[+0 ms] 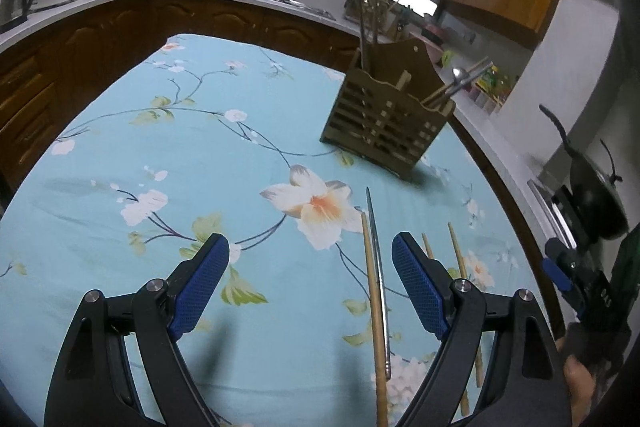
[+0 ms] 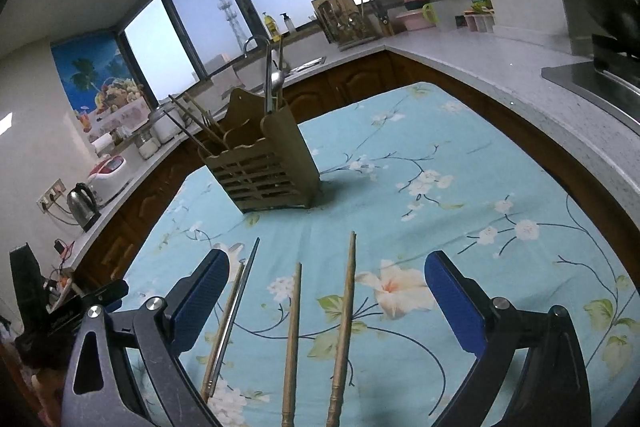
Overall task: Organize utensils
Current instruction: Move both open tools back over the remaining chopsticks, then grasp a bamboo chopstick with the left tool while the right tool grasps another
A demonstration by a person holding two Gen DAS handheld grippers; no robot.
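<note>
Several chopsticks (image 2: 192, 125) and a spoon (image 2: 277, 77) stand in the wooden holder (image 2: 272, 163); each gripper (image 1: 310, 283) (image 2: 326, 301) gapes empty.

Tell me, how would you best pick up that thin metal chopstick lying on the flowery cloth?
Grip the metal chopstick around mid-shaft, coming from above with the fingers straddling it crosswise. It lies flat and close against a wooden chopstick, so a side approach would probably catch both. The left gripper, open, already has that pair between its fingers.
</note>
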